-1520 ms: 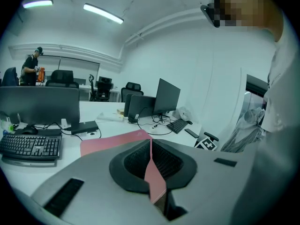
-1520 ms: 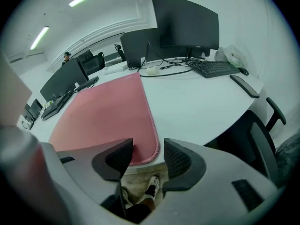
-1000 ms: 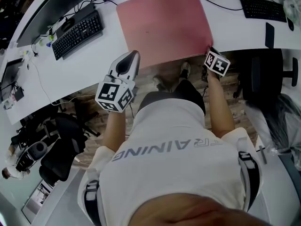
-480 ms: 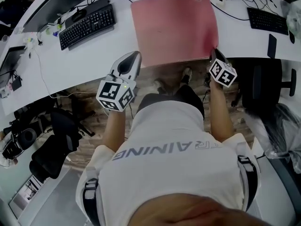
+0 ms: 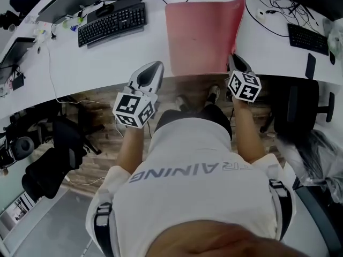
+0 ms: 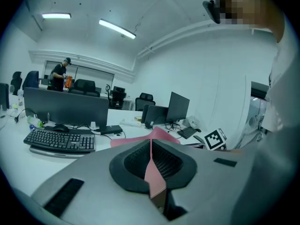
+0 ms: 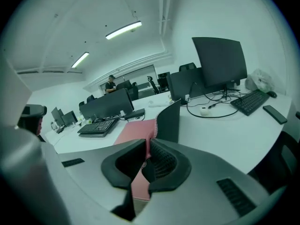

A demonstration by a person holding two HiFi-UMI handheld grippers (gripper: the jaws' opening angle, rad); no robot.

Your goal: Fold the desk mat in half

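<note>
The pink desk mat [image 5: 201,36] lies on the white desk [image 5: 80,63] in front of the person. My right gripper [image 5: 234,58] is shut on its near right corner, and its jaws have just closed further on the sheet. That corner is lifted, so the right edge curls up and shows its dark underside [image 7: 169,120]. My left gripper [image 5: 155,64] is at the near left corner. In the left gripper view a thin strip of the pink mat [image 6: 153,172] is pinched between the shut jaws of the left gripper [image 6: 151,156]. The right gripper [image 7: 146,153] likewise has pink sheet in its gap.
A black keyboard [image 5: 112,23] lies left of the mat and another keyboard [image 5: 308,39] at the far right, with a dark phone [image 5: 310,66] nearby. Monitors and cables line the desk's back. An office chair [image 5: 303,98] stands at the right.
My right gripper has risen with the mat's near right corner, and the mat's right edge now curls up. The left gripper has shifted slightly along the desk edge.
</note>
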